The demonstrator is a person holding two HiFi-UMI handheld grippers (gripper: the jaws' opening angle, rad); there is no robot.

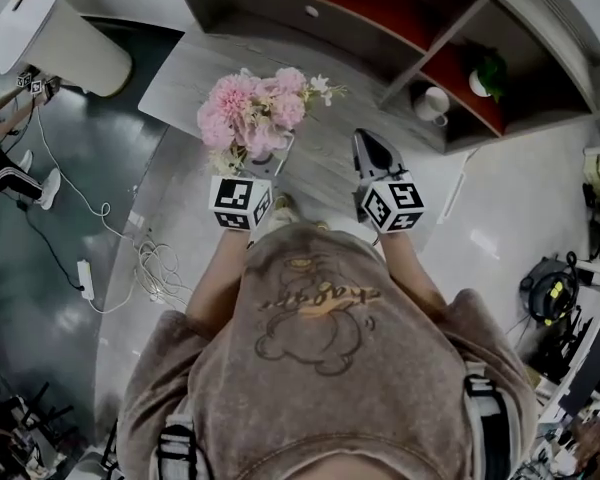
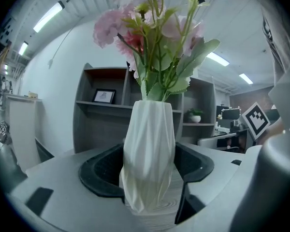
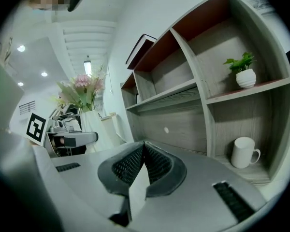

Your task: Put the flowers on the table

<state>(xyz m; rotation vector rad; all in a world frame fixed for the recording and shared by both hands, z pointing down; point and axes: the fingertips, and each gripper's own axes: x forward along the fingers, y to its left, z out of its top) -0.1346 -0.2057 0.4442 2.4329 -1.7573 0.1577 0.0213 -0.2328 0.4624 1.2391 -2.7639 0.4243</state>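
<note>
Pink flowers (image 1: 252, 108) (image 2: 150, 28) stand in a white faceted vase (image 2: 150, 153). My left gripper (image 1: 265, 163) (image 2: 150, 170) is shut on the vase, a black pad on each side of its lower body. The vase's base sits on or just over the wood-grain table (image 1: 190, 68) (image 2: 157, 211). My right gripper (image 1: 370, 146) (image 3: 144, 146) hovers over the table to the right of the vase, shut, with nothing between its pads. The right gripper view shows the flowers (image 3: 82, 88) off to its left.
A grey shelf unit (image 1: 380, 8) with red backs stands behind the table and holds a white mug (image 1: 435, 101) (image 3: 244, 152) and a small potted plant (image 1: 485, 73) (image 3: 242, 71). Cables and a power strip (image 1: 85, 278) lie on the floor at the left, near a person's legs (image 1: 5, 178).
</note>
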